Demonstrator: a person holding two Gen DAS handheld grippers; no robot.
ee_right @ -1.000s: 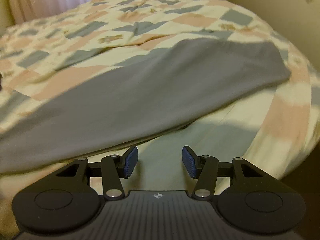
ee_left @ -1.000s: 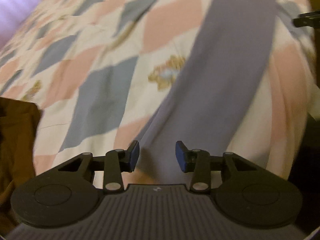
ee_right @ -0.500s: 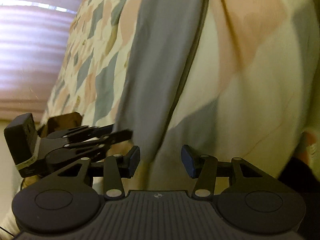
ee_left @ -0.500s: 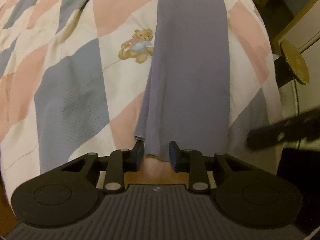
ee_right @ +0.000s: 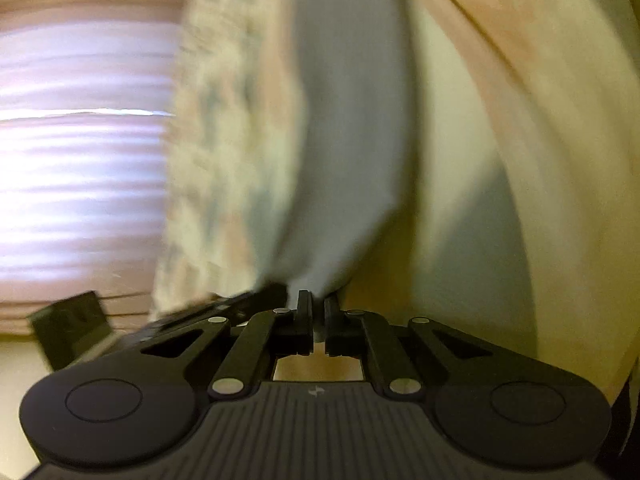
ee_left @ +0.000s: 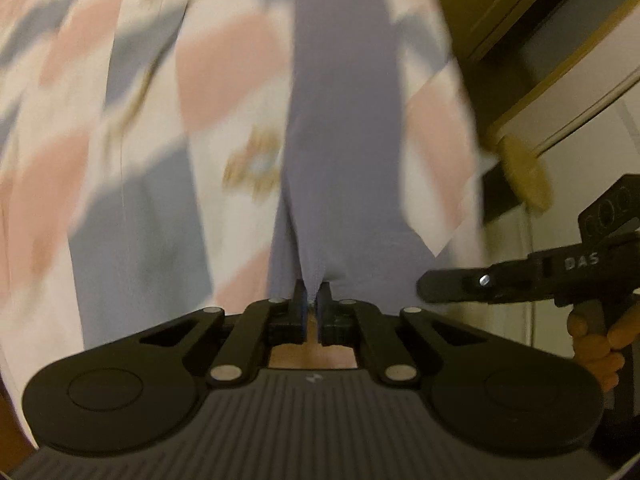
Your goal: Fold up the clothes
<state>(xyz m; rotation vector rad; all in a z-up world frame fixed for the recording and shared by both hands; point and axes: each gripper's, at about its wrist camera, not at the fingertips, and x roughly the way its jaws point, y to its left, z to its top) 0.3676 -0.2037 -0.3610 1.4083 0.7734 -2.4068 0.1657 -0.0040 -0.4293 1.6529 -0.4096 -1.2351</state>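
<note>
A long grey garment (ee_left: 340, 120) lies stretched along the patchwork quilt (ee_left: 120, 160), running away from me. My left gripper (ee_left: 314, 288) is at its near hem, jaws closing tight with the cloth pinched between the pads. My right gripper (ee_right: 318, 298) is closing on the same near edge of the grey garment (ee_right: 344, 120), a fold of cloth between its pads. The two grippers sit side by side. The right gripper (ee_left: 440, 286) shows edge-on in the left wrist view, held by a hand (ee_left: 596, 344). The left gripper (ee_right: 256, 300) appears blurred in the right wrist view.
The quilt drops over the bed's edge just before both grippers. Pale cabinet fronts (ee_left: 560, 80) stand to the right of the bed. A bright curtained window (ee_right: 80, 160) fills the left of the right wrist view. Both views are motion-blurred.
Both grippers went from open to shut on the garment's near hem. The right gripper swung in from across the bed, rolled over and came alongside the left one.
</note>
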